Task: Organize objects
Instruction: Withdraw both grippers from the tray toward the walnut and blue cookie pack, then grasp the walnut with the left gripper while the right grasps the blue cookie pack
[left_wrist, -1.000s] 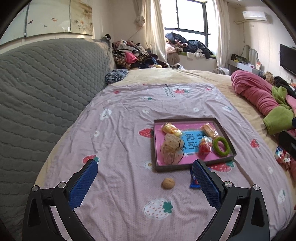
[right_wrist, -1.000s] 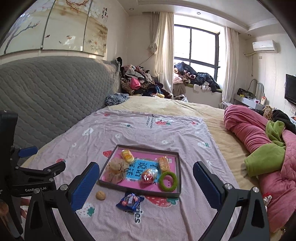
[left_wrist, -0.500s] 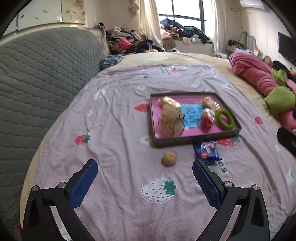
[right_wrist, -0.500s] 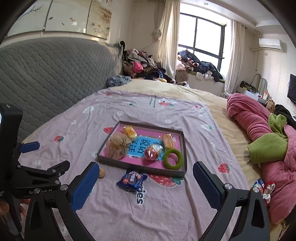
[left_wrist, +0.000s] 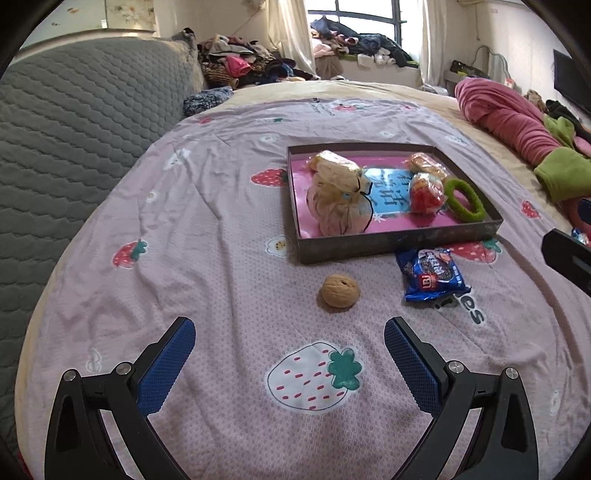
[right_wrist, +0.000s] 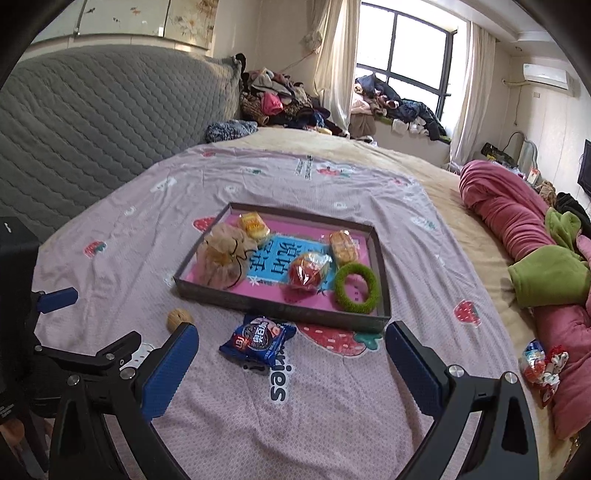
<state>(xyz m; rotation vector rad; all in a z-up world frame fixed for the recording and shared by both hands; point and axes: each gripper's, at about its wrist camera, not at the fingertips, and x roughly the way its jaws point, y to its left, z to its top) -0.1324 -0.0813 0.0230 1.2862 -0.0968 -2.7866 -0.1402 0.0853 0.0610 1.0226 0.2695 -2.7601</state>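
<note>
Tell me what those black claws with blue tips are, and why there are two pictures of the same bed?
Those claws are grippers, like big tongs, and a person holds one in each hand. Each carries a small camera looking out along its two fingers, so you get two pictures: one from the left gripper, one from the right gripper. Both are open and hold nothing. They hover over a bed sheet with a strawberry print. On it sits a shallow tray holding wrapped snacks, a tied pouch and a green ring. Outside the tray, on the sheet, lie a walnut and a blue snack packet. The job is tidying, so those two probably go into the tray next.
</note>
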